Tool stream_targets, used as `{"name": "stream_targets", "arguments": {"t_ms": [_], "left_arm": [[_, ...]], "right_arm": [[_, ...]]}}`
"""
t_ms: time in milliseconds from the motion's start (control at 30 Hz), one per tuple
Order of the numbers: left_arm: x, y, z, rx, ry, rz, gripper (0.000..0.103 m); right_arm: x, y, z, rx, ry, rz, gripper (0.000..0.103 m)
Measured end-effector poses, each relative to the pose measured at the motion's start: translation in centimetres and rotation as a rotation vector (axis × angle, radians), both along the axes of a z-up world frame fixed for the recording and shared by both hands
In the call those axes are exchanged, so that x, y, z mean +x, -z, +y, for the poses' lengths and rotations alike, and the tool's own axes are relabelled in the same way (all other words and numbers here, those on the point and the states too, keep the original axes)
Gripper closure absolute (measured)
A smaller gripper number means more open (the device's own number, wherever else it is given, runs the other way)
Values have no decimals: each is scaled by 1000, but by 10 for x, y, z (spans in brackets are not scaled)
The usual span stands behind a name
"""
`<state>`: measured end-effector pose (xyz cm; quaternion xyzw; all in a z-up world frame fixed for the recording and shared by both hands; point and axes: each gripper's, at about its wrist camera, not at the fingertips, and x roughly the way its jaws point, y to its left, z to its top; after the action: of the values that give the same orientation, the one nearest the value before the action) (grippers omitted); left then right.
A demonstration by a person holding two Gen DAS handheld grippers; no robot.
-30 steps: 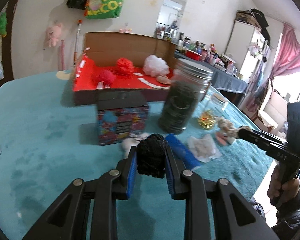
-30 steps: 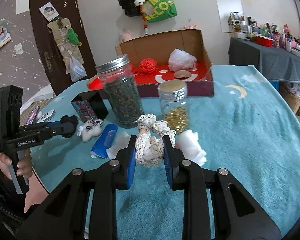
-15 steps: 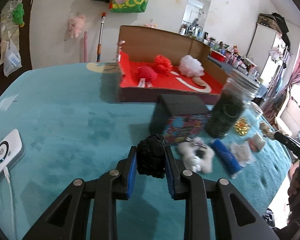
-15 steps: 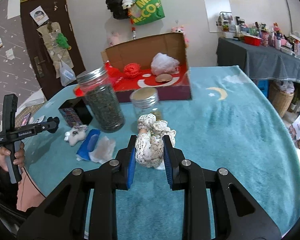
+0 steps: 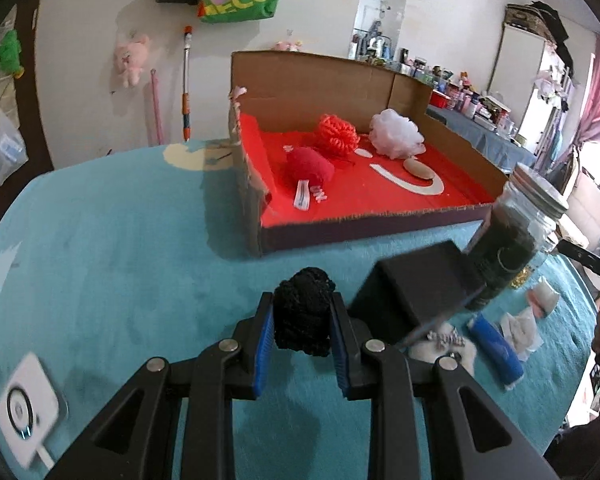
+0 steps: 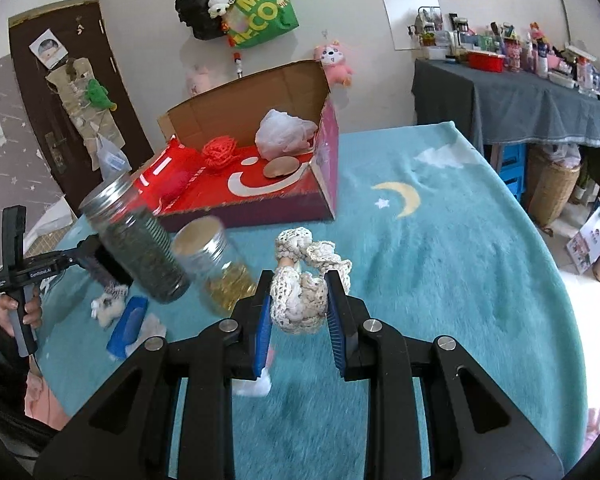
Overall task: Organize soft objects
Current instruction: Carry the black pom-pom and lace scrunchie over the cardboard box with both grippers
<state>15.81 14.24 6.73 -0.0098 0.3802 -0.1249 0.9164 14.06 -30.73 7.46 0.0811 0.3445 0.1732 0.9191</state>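
Observation:
My left gripper (image 5: 302,320) is shut on a black knitted ball (image 5: 303,316), held above the teal blanket in front of the open cardboard box (image 5: 324,80). The box's red floor holds a red plush piece (image 5: 309,163), an orange crochet ball (image 5: 337,135) and a white puff (image 5: 396,133). My right gripper (image 6: 300,304) is shut on a cream lace scrunchie (image 6: 304,280), above the blanket, to the right of the jars. The box (image 6: 244,96) lies ahead and left in the right wrist view.
A black gift box (image 5: 424,280), a tall jar of dark contents (image 5: 508,236), a small white plush (image 5: 446,350), a blue item (image 5: 496,346) and white pads (image 5: 522,326) lie right of my left gripper. A small jar with gold contents (image 6: 220,268) stands near my right gripper. A white device (image 5: 24,412) lies at the left.
My left gripper has swung left and closer to the box with the black ball. My right gripper has lifted and moved forward past the jars with the scrunchie.

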Motion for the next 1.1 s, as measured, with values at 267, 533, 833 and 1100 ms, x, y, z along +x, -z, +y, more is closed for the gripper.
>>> {"name": "stream_targets", "arguments": {"t_ms": [267, 533, 833, 1100], "left_arm": [[25, -6, 1, 8, 73, 12, 76], [38, -23, -5, -6, 134, 4, 76], [63, -46, -41, -9, 233, 3, 76], [111, -49, -88, 54, 286, 85, 76]], "right_arm": [[36, 1, 2, 27, -57, 25, 80], [61, -4, 7, 94, -133, 43, 80], [90, -28, 30, 80, -234, 35, 79], [141, -41, 79, -8, -361, 60, 79]]}}
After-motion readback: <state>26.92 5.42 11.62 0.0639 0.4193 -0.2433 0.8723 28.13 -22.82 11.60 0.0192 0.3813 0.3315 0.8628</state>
